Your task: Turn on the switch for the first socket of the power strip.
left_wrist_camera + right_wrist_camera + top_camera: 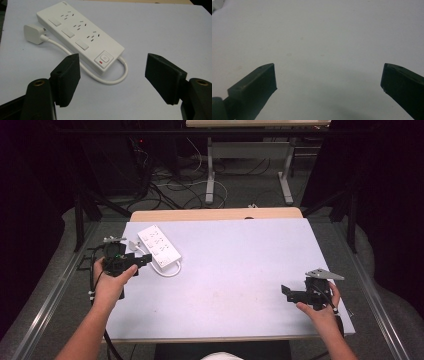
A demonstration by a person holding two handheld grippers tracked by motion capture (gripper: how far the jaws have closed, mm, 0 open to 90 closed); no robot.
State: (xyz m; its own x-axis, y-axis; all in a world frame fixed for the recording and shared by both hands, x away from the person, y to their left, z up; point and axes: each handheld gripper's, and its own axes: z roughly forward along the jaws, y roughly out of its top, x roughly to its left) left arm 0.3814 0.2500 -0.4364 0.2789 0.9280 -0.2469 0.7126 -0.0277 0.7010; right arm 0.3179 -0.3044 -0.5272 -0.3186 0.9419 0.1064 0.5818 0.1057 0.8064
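High view, left gripper point(142, 260): we see it at the left of the counter point(240, 270), held in the left hand point(110, 282), jaws pointing right toward the power strip point(159, 246) and stopping just short of it.
High view, power strip: white, lying flat and slanted near the counter's far left corner, its white cable point(170, 270) looping out from the near end.
High view, right gripper point(286, 292): we find it at the near right of the counter in the right hand point(320, 310), jaws pointing left, well apart from the strip, a grey three-cornered plate on top.
Left gripper view, left gripper point(112, 82): jaws spread wide, nothing between the pads, bare counter point(162, 30) below the gap.
Left gripper view, power strip point(80, 37): just beyond the left jaw, three sockets each with a rocker switch, and a square power button point(104, 59) with a red mark on the near end.
Left gripper view, cable point(110, 80): it curls out of the near end, passes behind the left jaw and runs along the strip's side to a white plug point(33, 33) lying just beside the strip's far end.
Right gripper view, right gripper point(328, 80): jaws spread far apart, pinching nothing.
Right gripper view, counter point(324, 37): we see plain pale surface with a few faint marks ahead of the jaws.
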